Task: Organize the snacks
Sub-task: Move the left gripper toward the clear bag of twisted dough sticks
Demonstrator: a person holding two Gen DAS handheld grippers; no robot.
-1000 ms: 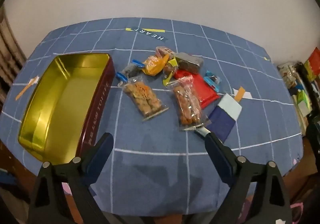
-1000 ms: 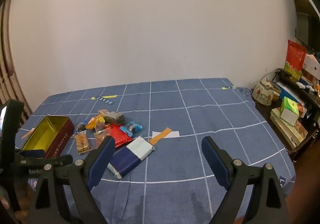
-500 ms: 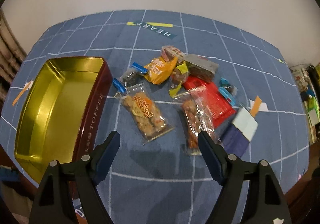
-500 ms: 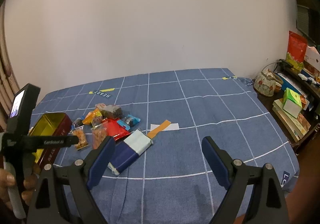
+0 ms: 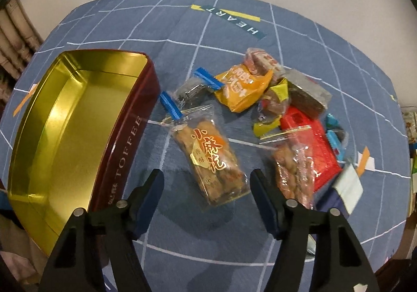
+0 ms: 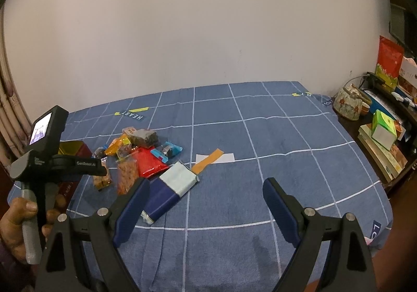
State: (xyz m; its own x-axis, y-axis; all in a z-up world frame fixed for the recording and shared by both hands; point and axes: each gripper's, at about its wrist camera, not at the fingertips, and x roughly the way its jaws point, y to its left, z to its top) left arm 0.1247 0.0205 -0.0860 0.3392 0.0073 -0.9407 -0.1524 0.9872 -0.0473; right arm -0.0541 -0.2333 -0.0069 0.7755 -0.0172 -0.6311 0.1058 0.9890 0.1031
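Observation:
A pile of wrapped snacks lies on the blue checked cloth (image 5: 182, 245). My left gripper (image 5: 206, 182) is open and hovers right over the near end of a clear pack of fried twists (image 5: 208, 159). Beside it lie a second clear pack (image 5: 294, 172), a red pack (image 5: 312, 140), an orange pack (image 5: 242, 88) and a navy and pale blue pack (image 6: 169, 187). The open gold-lined toffee tin (image 5: 65, 130) stands empty at the left. My right gripper (image 6: 206, 193) is open and empty, above bare cloth right of the pile.
Orange and white tape strips (image 6: 213, 157) lie on the cloth right of the pile. A side shelf with boxes, books and a teapot (image 6: 349, 104) stands beyond the right edge. A white wall is behind.
My left gripper has moved forward and down toward the snack pile, and now straddles the near end of the fried twists pack. My right gripper has barely moved.

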